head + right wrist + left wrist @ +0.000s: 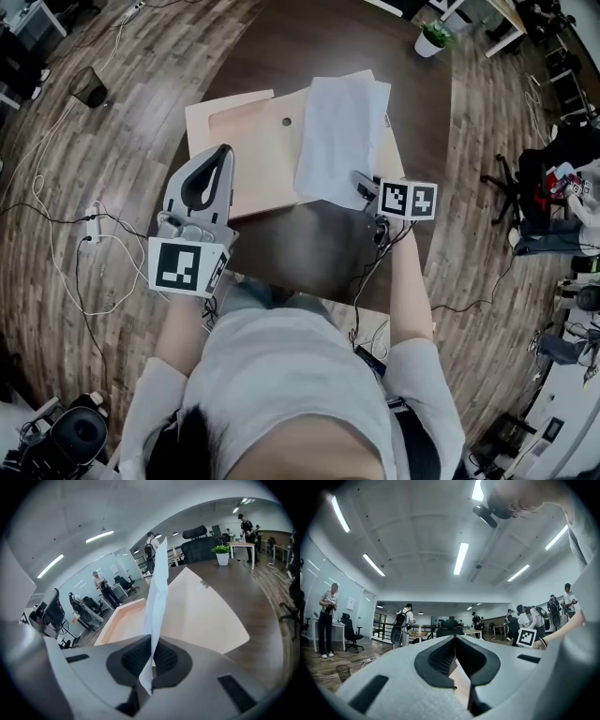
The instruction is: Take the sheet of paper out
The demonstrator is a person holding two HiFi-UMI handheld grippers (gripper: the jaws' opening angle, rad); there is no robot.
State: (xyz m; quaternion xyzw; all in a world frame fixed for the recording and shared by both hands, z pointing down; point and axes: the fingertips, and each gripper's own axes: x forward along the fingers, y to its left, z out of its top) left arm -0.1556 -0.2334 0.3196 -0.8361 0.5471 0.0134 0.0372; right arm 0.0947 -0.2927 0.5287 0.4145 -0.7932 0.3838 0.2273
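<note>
While the sheet of paper [339, 141] is pinched tight at its near edge by the closed jaws of the right gripper [362, 184], most of it lies across the right half of the beige flat case [248, 155] on the table [319, 56]. From where I stand, the pull wants to go up and toward the person in one smooth line, so the sheet doesn't crease or catch on the case's edge. The left gripper [225, 152] hovers over the case's near left part, jaws together and empty. It could press the case down if it slides. A potted plant [432, 37] stands well apart at the table's far side, and cables [89, 239] trail on the floor to the left. I see nothing in the way of the lift.
</note>
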